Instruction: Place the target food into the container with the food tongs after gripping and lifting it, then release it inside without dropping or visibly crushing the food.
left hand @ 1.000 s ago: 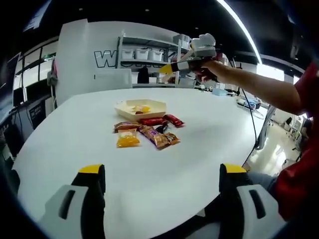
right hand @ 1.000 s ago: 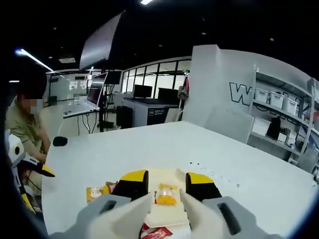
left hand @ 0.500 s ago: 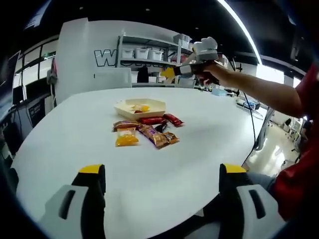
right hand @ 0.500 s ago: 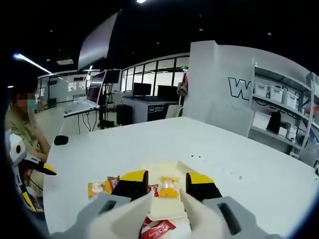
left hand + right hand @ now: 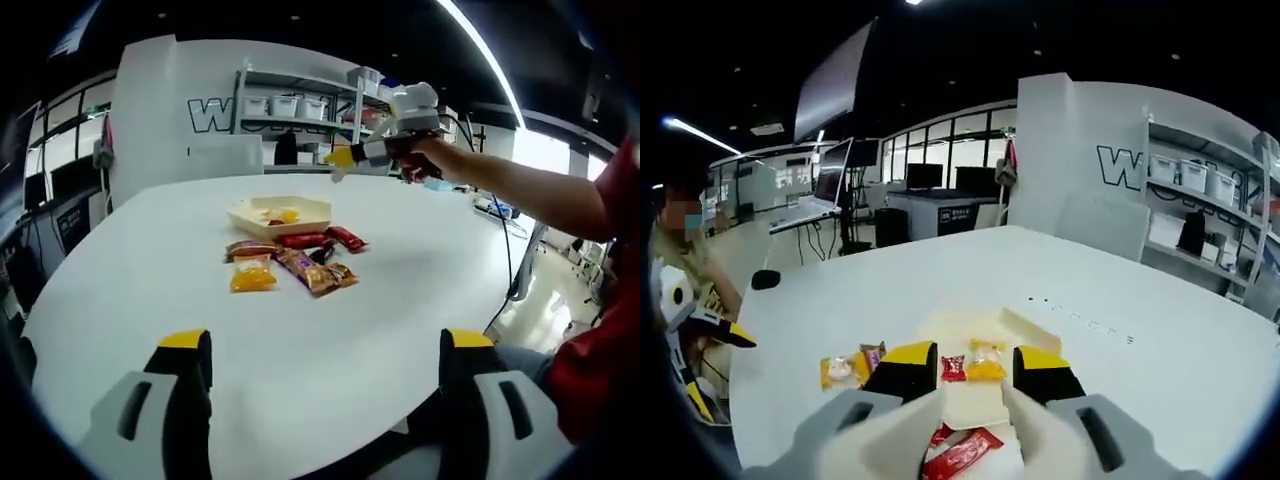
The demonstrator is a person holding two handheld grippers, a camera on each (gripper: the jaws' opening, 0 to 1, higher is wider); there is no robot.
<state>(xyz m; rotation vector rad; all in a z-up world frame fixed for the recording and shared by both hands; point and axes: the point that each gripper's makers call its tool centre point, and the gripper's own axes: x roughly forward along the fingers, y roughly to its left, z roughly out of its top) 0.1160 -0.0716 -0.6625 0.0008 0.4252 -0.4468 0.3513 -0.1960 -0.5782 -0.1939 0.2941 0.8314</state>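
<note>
A cream tray (image 5: 272,234) sits mid-table and holds a yellow snack packet (image 5: 290,215) and a small red one. In the right gripper view the same yellow packet (image 5: 986,363) and red packet (image 5: 953,368) lie in the tray (image 5: 1032,326), seen through the gap of my right gripper (image 5: 972,372), which hangs open above them and holds nothing. A hand carries that right gripper (image 5: 345,156) in the air behind the tray. My left gripper (image 5: 325,385) stands wide open over the table's near edge, far from the food.
Several loose packets lie in front of the tray: a yellow one (image 5: 253,277), brown ones (image 5: 310,275) and red ones (image 5: 348,239). The round white table (image 5: 130,280) has bare room all around. Shelving (image 5: 290,110) stands behind. A seated person (image 5: 680,240) is at the far left.
My right gripper has drawn back and up from the tray, so more loose packets show below it. The yellow packet stays in the tray. My left gripper has not moved.
</note>
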